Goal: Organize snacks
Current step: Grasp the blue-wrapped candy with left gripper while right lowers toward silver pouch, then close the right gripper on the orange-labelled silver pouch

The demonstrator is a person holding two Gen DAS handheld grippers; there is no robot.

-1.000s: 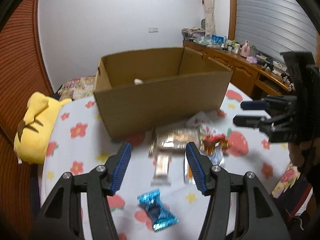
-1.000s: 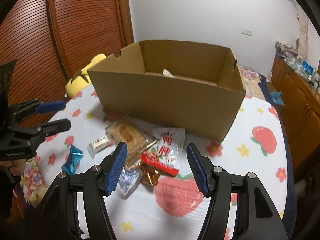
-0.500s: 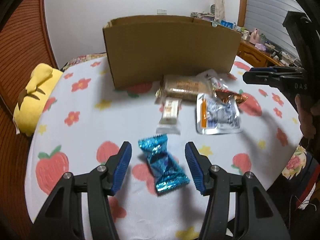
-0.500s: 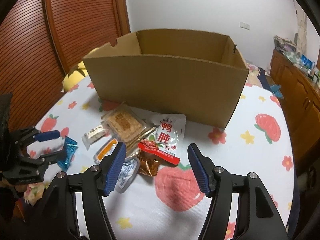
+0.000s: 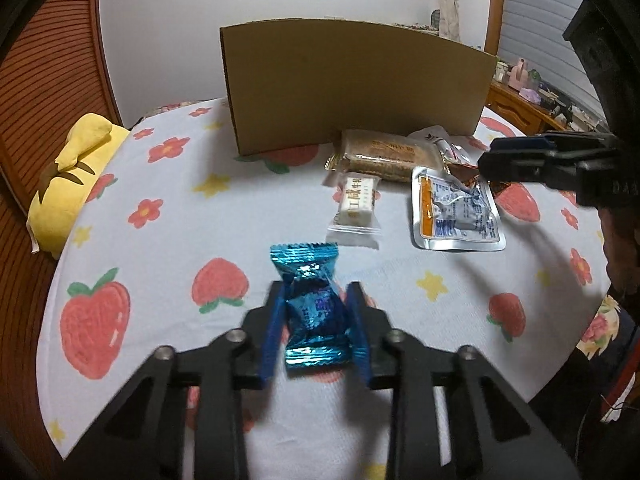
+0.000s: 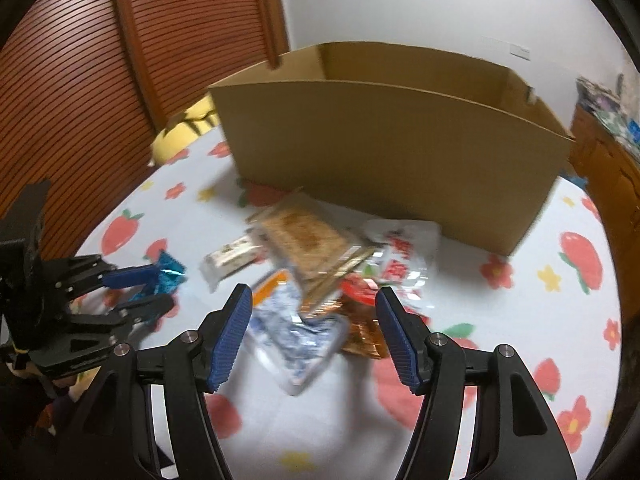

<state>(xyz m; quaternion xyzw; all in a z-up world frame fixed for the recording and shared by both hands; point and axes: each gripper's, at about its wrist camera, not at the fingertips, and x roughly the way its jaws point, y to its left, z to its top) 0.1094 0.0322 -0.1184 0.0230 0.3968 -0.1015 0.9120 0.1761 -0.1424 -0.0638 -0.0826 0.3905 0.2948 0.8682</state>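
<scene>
My left gripper [image 5: 316, 312] is shut on a shiny blue candy [image 5: 314, 308] lying on the strawberry-print tablecloth [image 5: 160, 240]; both also show in the right wrist view, gripper [image 6: 148, 288] and candy [image 6: 170, 274]. My right gripper [image 6: 314, 328] is open and empty, low over a silver-and-blue pouch [image 6: 296, 332]. Past it lie a brown cracker pack [image 6: 308, 240], a small white bar [image 6: 232, 258] and a red-and-white pouch [image 6: 400, 256]. The open cardboard box [image 6: 400, 140] stands behind them.
A yellow plush toy [image 5: 76, 176] lies at the table's left edge. A wooden slatted door [image 6: 120, 60] stands at the left. A wooden dresser with clutter [image 5: 532, 100] is at the back right. The table's rounded edge is near me.
My left gripper dropped to the table and closed on the blue candy. My right gripper moved down and forward toward the snack pile, still open.
</scene>
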